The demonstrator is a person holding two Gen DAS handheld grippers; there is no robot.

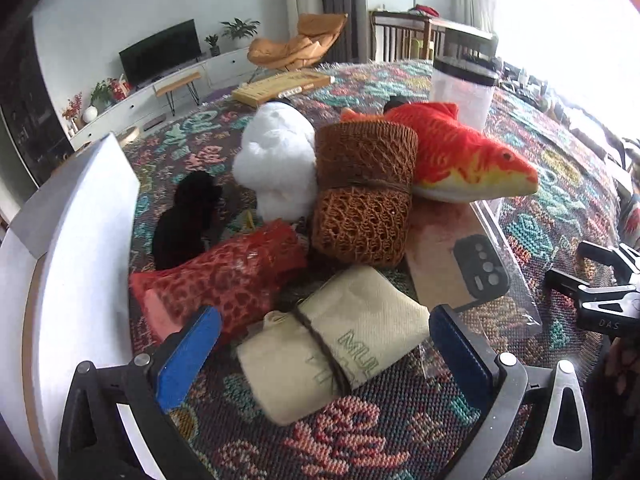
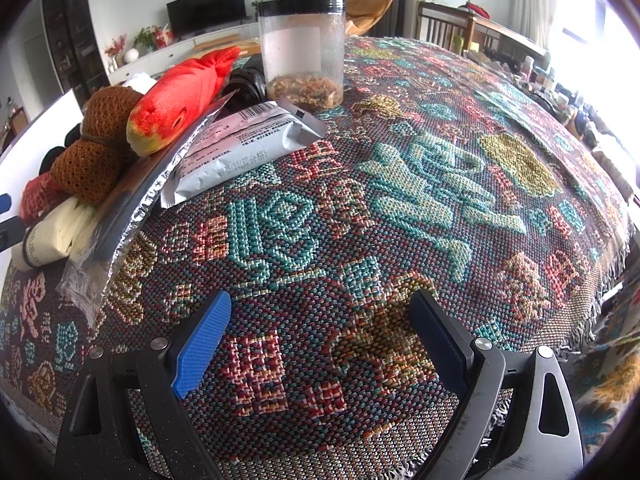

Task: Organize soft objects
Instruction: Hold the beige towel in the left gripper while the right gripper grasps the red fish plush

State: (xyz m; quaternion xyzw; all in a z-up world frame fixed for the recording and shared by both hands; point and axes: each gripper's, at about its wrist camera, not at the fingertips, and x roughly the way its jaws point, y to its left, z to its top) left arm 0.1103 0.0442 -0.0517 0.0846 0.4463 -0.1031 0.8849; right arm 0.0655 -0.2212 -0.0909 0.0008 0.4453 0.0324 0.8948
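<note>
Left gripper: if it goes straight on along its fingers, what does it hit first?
Most likely the beige roll, which lies right between the open left gripper fingers. Behind it sit the red mesh bundle and the brown mesh bundle. Depth is hard to judge.

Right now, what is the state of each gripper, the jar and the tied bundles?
left gripper: open, around the beige roll
right gripper: open, empty
jar: upright, lid on
brown net bundle: tied with cord
beige roll: tied, lying down

We see bright daylight flooding from the blown-out white window [image 1: 568, 40] on the right, washing out detail there. Fisheye curvature bends both views' dark, vignetted edges; centres stay sharp.
</note>
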